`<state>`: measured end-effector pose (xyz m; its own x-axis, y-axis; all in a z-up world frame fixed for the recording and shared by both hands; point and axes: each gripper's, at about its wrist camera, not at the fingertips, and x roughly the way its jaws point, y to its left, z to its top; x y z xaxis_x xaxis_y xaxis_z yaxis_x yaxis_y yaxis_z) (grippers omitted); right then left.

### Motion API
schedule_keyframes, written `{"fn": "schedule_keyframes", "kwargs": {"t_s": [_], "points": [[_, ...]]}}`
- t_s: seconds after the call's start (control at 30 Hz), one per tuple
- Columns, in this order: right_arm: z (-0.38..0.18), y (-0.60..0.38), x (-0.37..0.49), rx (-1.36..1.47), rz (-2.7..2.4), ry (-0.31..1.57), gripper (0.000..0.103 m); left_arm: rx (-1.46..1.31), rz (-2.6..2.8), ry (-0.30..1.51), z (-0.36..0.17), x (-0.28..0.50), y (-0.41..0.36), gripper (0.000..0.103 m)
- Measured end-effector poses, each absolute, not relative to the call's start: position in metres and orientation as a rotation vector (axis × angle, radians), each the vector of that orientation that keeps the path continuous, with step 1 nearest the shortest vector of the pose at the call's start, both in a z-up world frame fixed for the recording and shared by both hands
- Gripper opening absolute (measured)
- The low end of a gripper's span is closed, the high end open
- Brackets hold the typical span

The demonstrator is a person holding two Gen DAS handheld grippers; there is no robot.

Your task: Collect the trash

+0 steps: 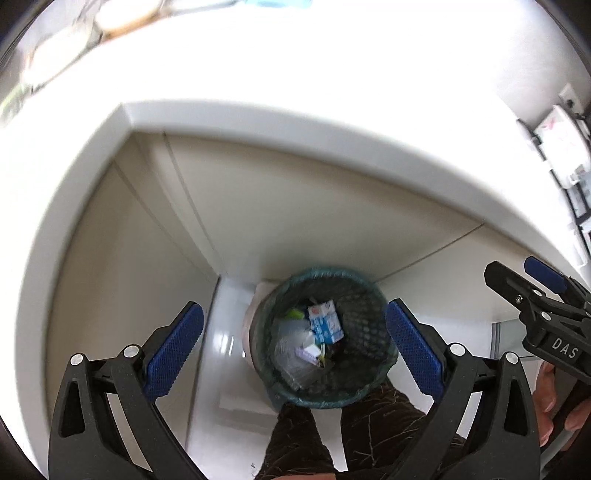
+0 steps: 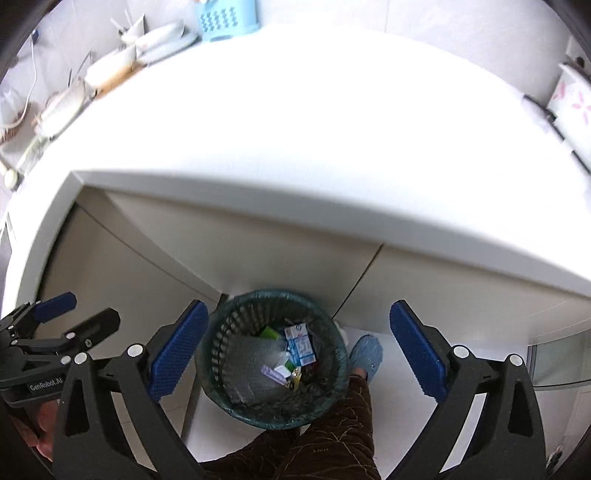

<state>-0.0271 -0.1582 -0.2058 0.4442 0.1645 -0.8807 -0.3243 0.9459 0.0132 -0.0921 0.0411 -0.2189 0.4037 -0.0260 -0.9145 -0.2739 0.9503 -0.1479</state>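
A dark green mesh trash bin stands on the floor below the counter edge; it also shows in the right wrist view. Inside lie a blue-and-white milk carton, clear plastic wrap, a green scrap and small wrappers. My left gripper is open and empty, high above the bin. My right gripper is open and empty too, also above the bin. The right gripper shows at the right edge of the left wrist view, and the left gripper at the left edge of the right wrist view.
A white countertop overhangs beige cabinet doors. Dishes and a light blue basket sit at its far back left. The person's legs in brown trousers and a blue slipper stand by the bin.
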Motion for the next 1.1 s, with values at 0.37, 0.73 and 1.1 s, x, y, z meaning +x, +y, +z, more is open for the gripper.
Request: {"fn": "schedule_keyframes", "kwargs": {"t_s": [0.37,0.73,1.1], "points": [[-0.094,-0.173,-0.039,-0.171,0.278,1.013,0.095,-0.258,0.129,1.076,-0.099,-0.079,0.03,0.097],[-0.054,-0.182,-0.055,-0.142,0.226,1.003,0.095,-0.148,0.132,1.045,-0.037,-0.084,0.014,0.097],[-0.067,-0.184,-0.057,-0.12,0.228,1.04,0.095,-0.135,0.115,1.077,-0.055,-0.086,0.008,0.097]]}}
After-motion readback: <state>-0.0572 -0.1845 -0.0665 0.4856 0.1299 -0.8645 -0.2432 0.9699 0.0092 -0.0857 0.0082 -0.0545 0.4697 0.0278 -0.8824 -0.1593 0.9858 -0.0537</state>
